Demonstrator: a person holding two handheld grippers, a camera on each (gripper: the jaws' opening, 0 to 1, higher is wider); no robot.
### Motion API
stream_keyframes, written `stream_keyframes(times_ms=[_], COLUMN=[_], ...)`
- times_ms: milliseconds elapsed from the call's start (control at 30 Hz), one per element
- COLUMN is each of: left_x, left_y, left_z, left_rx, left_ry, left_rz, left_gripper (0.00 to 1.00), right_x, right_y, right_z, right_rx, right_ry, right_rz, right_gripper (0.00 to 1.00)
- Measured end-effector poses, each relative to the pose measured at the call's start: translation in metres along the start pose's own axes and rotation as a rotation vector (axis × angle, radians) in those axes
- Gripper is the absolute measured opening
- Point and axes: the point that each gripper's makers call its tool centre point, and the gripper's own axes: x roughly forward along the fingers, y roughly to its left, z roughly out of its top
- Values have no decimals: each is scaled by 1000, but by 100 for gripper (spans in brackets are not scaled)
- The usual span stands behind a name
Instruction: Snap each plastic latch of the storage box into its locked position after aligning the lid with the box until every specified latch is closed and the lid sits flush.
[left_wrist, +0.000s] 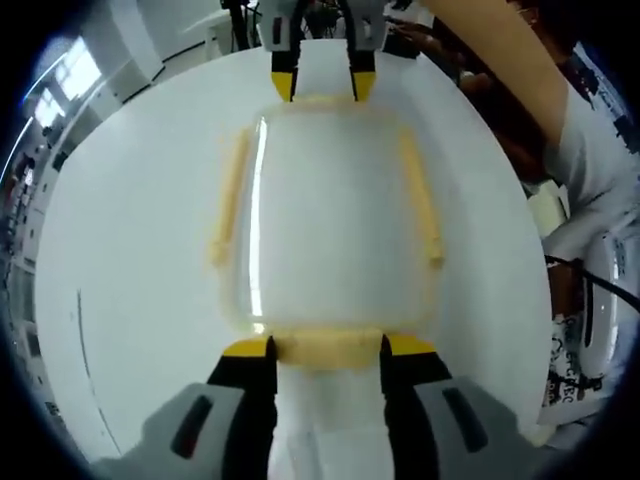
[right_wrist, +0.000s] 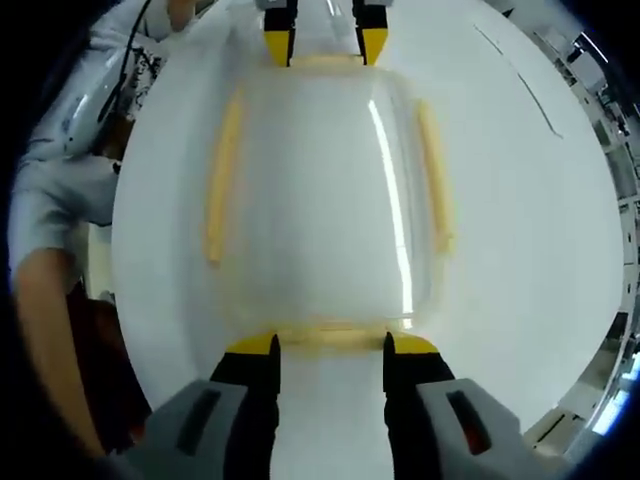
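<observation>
Left gripper view: left gripper (left_wrist: 327, 347) jaws apart, straddling the near yellow latch (left_wrist: 330, 350) of the lidded clear box (left_wrist: 325, 225) on the white table (left_wrist: 130, 250); right gripper view: right gripper (right_wrist: 330, 345) likewise spread at the opposite latch (right_wrist: 330, 335).

Setting: looks like an indoor lab or workshop-type room. Broad white round table (left_wrist: 120, 300) as work surface. Bright windows (left_wrist: 70, 75) along the far wall in the left gripper view; racks or equipment (right_wrist: 610, 130), too blurred to identify, beyond the table edge. A person in a white printed shirt (left_wrist: 590, 130) stands at the table.
</observation>
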Motion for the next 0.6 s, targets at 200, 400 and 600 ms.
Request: stream_keyframes(times_ms=[200, 400, 600], left_x=[1, 0, 0], left_y=[-2, -2, -1], left_z=[1, -1, -1], left_rx=[8, 50, 88], left_ry=[30, 41, 17], left_rz=[-3, -13, -24], left_gripper=[40, 40, 40], right_x=[1, 0, -1], right_y=[3, 4, 10], right_z=[0, 0, -2], right_rx=[9, 11, 66], right_ry=[31, 94, 55], right_rz=[-6, -8, -12], right_gripper=[40, 40, 40])
